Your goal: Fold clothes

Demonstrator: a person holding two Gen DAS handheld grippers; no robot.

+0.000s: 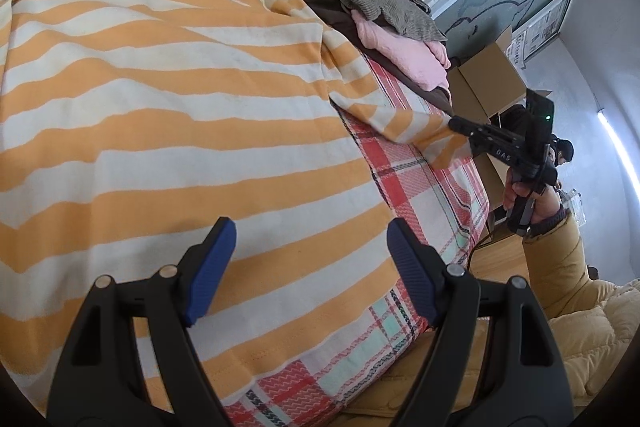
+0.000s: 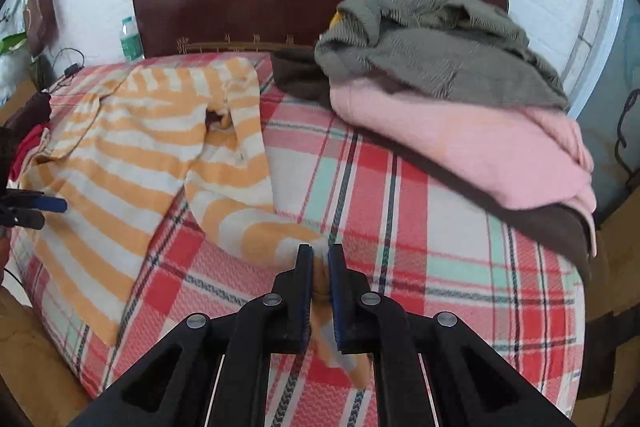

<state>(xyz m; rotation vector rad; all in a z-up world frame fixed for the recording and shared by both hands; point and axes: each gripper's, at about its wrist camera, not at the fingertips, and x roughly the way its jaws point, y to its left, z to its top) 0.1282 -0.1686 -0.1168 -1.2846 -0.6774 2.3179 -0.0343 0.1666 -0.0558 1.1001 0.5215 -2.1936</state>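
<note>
On plaid bed [image 2: 400, 227] | right gripper [image 2: 320, 259] jaws clamp striped shirt [image 2: 132, 163] sleeve | left gripper [image 1: 308, 239] jaws apart

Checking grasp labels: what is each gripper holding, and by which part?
Right gripper is shut on the striped shirt, pinching the end of its sleeve. Left gripper is open above the shirt's body, holding nothing.

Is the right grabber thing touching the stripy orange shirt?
Touching. The right wrist view shows the right gripper with its jaws shut on the striped shirt's sleeve, fabric pinched between them.
</note>
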